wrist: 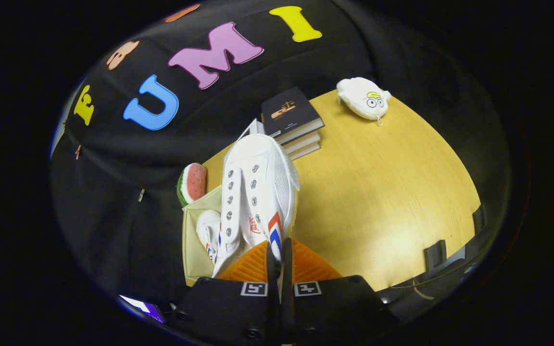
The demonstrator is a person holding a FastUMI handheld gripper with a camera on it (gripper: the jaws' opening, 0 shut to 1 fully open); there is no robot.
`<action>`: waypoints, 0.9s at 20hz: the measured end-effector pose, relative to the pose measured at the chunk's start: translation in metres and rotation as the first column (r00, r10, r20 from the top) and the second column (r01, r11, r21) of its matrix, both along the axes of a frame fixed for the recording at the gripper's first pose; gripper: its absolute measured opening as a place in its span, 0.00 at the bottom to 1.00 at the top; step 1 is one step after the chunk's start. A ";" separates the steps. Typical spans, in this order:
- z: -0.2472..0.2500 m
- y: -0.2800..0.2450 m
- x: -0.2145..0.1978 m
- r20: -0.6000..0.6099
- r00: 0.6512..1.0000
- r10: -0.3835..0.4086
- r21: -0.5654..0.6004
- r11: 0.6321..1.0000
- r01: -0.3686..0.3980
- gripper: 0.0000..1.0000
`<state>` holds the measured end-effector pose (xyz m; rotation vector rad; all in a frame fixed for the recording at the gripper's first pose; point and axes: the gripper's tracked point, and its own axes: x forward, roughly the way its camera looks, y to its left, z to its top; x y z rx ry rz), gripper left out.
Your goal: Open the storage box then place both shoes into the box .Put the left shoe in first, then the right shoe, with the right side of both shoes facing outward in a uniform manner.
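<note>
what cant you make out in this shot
- Storage box, gripper view: interior and lid mostly hidden by the held shoe.
- Second shoe in the box: mostly covered by the held shoe.
- Hand-held gripper: fingers close on the shoe's edge; contact hidden.

Two white canvas shoes with red and blue stripes, one (258,192) pinched between the closed fingers of the one gripper (279,252), one (208,230) in the single cream storage box (191,250); three stacked books (294,125); one watermelon-slice toy (192,182); one white plush toy (364,98).
</note>
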<state>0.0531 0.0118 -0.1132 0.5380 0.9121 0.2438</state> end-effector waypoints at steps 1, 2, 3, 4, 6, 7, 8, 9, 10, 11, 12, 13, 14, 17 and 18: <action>0.005 0.014 -0.002 0.008 1.000 0.013 0.003 1.000 -0.013 0.06; 0.009 0.027 -0.003 0.010 1.000 0.028 0.008 1.000 -0.029 0.06; 0.012 0.043 -0.005 0.012 0.999 0.043 0.013 0.999 -0.043 0.05; 0.015 0.058 -0.004 0.014 0.998 0.056 0.020 0.998 -0.056 0.05; 0.015 0.087 -0.001 0.013 0.997 0.078 0.032 0.996 -0.079 0.05; 0.013 0.101 0.001 0.012 0.996 0.092 0.038 0.995 -0.092 0.05; 0.010 0.113 0.004 0.002 0.995 0.098 0.043 0.994 -0.098 0.05; 0.006 0.124 0.004 -0.009 0.995 0.103 0.047 0.994 -0.102 0.05; 0.002 0.133 0.004 -0.019 0.994 0.108 0.046 0.993 -0.107 0.05; -0.004 0.146 0.006 -0.023 0.993 0.113 0.040 0.993 -0.112 0.05; -0.009 0.153 0.007 -0.028 0.992 0.122 0.030 0.992 -0.121 0.05; -0.014 0.160 0.005 -0.037 0.991 0.130 0.019 0.991 -0.129 0.05; -0.019 0.165 0.005 -0.047 0.989 0.138 0.008 0.990 -0.138 0.05; -0.032 0.173 0.002 -0.076 0.987 0.145 -0.020 0.989 -0.147 0.05; -0.036 0.175 0.001 -0.089 0.985 0.145 -0.029 0.989 -0.148 0.05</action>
